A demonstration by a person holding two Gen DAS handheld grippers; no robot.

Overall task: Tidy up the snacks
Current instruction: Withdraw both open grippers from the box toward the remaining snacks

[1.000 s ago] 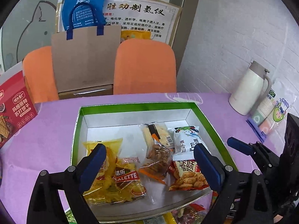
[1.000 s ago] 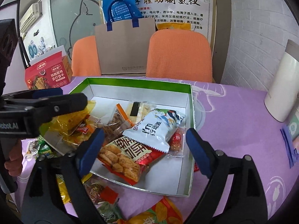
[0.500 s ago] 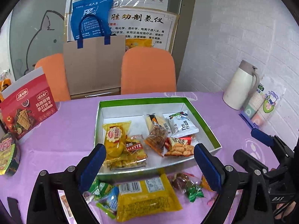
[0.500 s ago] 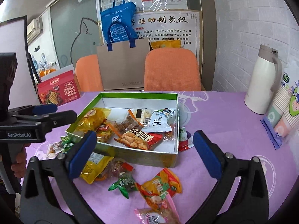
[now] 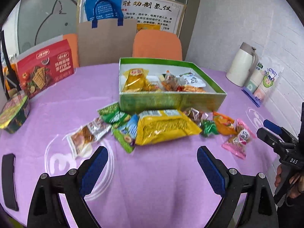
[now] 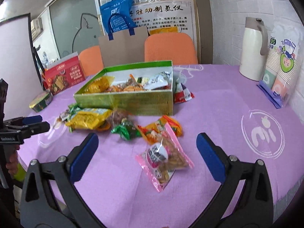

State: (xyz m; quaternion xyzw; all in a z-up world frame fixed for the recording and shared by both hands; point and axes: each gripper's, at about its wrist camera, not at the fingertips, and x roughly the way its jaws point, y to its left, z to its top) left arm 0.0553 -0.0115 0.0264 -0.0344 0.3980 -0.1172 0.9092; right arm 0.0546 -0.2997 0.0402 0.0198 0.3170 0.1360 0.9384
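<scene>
A green box on the purple table holds several snack packs. Loose snacks lie in front of it: a big yellow bag, a pink pack, an orange pack, green packs, a clear pack. My left gripper is open and empty, held back from the yellow bag. My right gripper is open and empty, its jaws either side of the pink pack but above and short of it.
A red cracker box and a noodle bowl stand at the left. A white thermos and a sleeve of paper cups stand at the right. A red pack lies beside the box. Orange chairs stand behind.
Both grippers have pulled back and away from the box toward the near table edge. The loose snacks in front of the box have come into view. Both stay open and empty.
</scene>
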